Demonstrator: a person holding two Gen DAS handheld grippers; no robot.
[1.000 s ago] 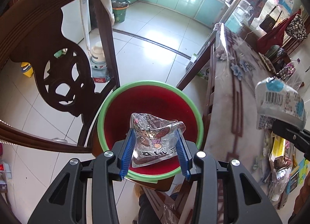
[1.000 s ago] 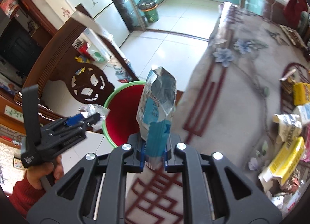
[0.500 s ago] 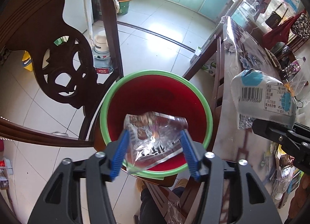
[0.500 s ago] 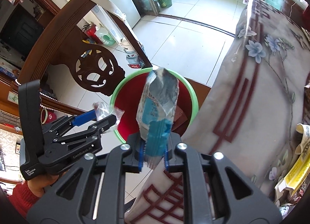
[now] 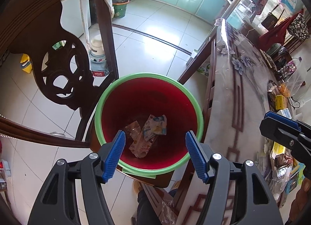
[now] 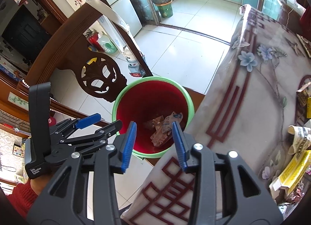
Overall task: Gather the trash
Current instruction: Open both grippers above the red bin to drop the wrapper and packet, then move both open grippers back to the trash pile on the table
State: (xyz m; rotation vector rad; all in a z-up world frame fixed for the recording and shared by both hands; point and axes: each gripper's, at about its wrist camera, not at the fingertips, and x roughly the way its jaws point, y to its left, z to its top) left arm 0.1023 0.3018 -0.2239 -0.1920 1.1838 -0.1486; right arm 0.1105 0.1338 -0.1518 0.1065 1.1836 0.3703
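- Crumpled snack wrappers and a flattened pale-blue pouch lie together at the bottom of the round red plastic bin with a green rim; same heap visible from the right wrist view.
- Bin stands on the tiled floor, between a dark carved wooden chair back and the edge of the table with a floral, red-lined cloth under clear plastic.
- Left gripper hangs over the near rim of the bin, blue-padded jaws spread wide, nothing between them.
- Right gripper hangs above the bin's table side, jaws wide apart and empty; the left gripper shows just to its left, held by a hand in a red sleeve.
- More litter on the table to the right: yellow carton, crumpled paper cup.
- Second green bin far off by the kitchen doorway.
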